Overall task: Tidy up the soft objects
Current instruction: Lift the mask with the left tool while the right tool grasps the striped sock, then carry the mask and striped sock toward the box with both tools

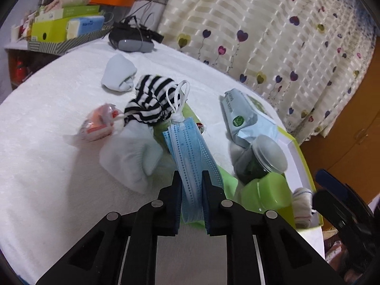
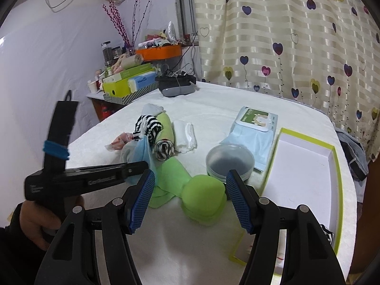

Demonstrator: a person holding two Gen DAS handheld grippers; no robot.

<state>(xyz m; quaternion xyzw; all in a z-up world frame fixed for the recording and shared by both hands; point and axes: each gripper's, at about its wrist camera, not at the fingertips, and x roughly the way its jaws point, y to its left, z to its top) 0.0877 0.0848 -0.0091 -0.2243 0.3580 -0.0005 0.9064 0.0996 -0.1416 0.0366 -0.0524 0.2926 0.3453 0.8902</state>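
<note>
Item: blue face mask (image 1: 190, 156), clamped in my left gripper (image 1: 192, 178). My right gripper (image 2: 188, 185) stands apart, holding nothing, above the green lid (image 2: 204, 197), possibly a soft case.

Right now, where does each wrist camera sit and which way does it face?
Left wrist: behind the left gripper, angled down across the table; its fingers pinch a blue mask. The right gripper's edge shows at far right.
Right wrist: behind the right gripper, open, angled down at a green lid and white box. The left gripper and a hand show at left.
Shared: mask, striped sock, wipes pack, curtain.
</note>
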